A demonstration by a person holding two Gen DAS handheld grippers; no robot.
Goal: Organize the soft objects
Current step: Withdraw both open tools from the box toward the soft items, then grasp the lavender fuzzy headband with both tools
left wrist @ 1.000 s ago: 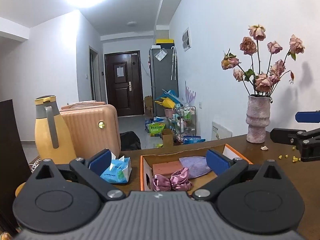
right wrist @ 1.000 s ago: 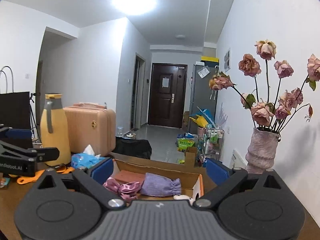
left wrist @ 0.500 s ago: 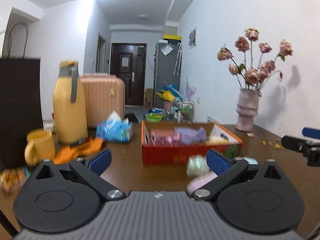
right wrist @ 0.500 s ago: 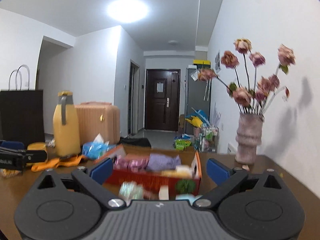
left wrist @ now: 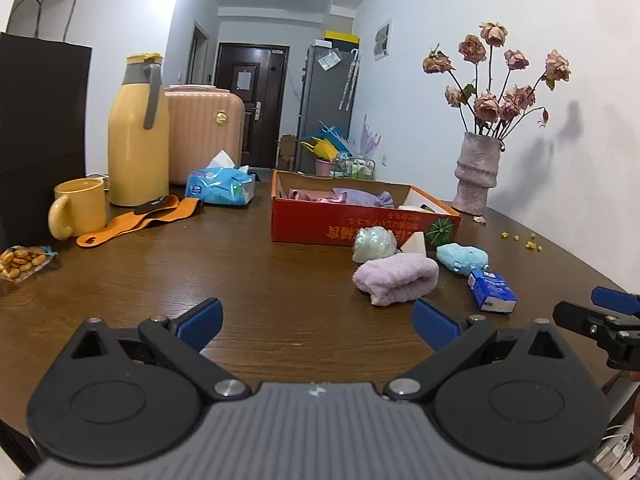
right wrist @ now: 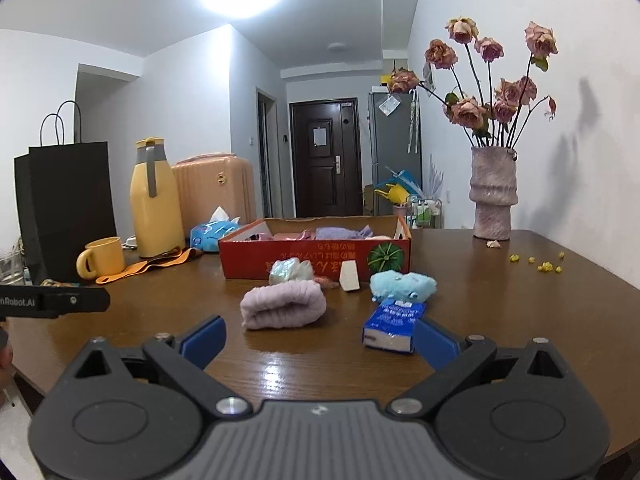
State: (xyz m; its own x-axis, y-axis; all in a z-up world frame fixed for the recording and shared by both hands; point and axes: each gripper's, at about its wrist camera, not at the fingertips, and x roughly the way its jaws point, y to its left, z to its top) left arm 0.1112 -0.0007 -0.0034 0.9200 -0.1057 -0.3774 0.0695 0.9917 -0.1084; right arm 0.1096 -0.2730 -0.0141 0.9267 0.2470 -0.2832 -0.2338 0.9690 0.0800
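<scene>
1. Right now your left gripper (left wrist: 316, 322) hangs low over the near edge of the brown table (left wrist: 248, 280), its blue-padded fingers (left wrist: 202, 318) spread wide with only bare wood between them
2. Your right gripper (right wrist: 318, 338) is just as wide open and holds nothing; its right pad sits just beside the small blue tissue pack (right wrist: 394, 326), though you cannot tell from these views whether they touch
3. Ahead of you the rolled lilac towel (right wrist: 284, 306) lies on the table between the two grippers' lines of sight, apart from both
4. Just beyond the towel you have a pale green shiny bundle (right wrist: 288, 272), a white wedge-shaped sponge (right wrist: 349, 276) and a light blue plush toy (right wrist: 402, 285), all loose on the wood in front of the red cardboard box (right wrist: 312, 260)
5. Inside that box you can see a purple drawstring pouch (left wrist: 362, 198) and pink fabric (left wrist: 310, 196) beside it
6. Off to your left stand a yellow mug (left wrist: 78, 208), a yellow thermos jug (left wrist: 138, 132), an orange strap (left wrist: 136, 220) and a blue pack of tissues (left wrist: 220, 186)
7. At the far right of the table a pink vase (right wrist: 493, 196) of dried roses stands against the wall, with small yellow bits (right wrist: 544, 265) scattered near it
</scene>
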